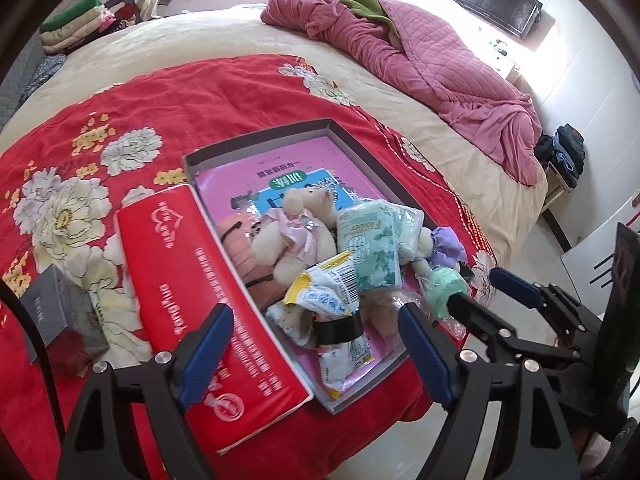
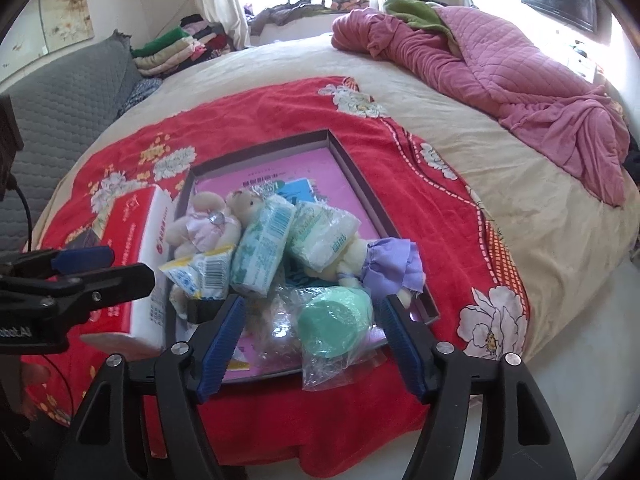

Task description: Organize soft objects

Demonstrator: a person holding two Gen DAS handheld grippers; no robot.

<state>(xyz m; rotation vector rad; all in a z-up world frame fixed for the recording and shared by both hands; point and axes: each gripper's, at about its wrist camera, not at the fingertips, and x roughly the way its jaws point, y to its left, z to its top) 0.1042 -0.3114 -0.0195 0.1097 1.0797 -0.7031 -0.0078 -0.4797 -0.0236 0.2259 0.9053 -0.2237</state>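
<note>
Two grippers seen. Left gripper (image 1: 316, 356): jaws spread wide, nothing between the blue ribbed pads. Right gripper (image 2: 312, 344): jaws likewise spread apart and empty, hovering over the near end of the tray.

One shallow grey tray (image 1: 256, 136), rectangular, cardboard-looking, laid on a red flowered blanket (image 1: 224, 88) on the bed (image 2: 520, 184). One pink book or sheet is seen lining the tray floor.

Soft things piled at the near end of the tray, counted near to far:
- one mint-green round item in a crinkled clear plastic bag (image 2: 332, 326), just ahead of the right jaws
- two yellow-and-white snack packets (image 1: 326, 290), glossy film, one with a barcode; a black band lies between them
- two pale green tissue packs (image 1: 370, 244), soft plastic wrap, printed leaf pattern
- two cream plush bears: one in a pink dress (image 1: 298, 224), one in a purple dress (image 2: 390, 266), the latter at the tray's right wall, partly under a tissue pack

One red box (image 1: 192, 292), long, flat and glossy, touching the tray's left wall. One small grey box (image 1: 64, 320) further left on the blanket.

Far end of the bed: one crumpled pink quilt (image 1: 432, 52), stitched in diamonds.
</note>
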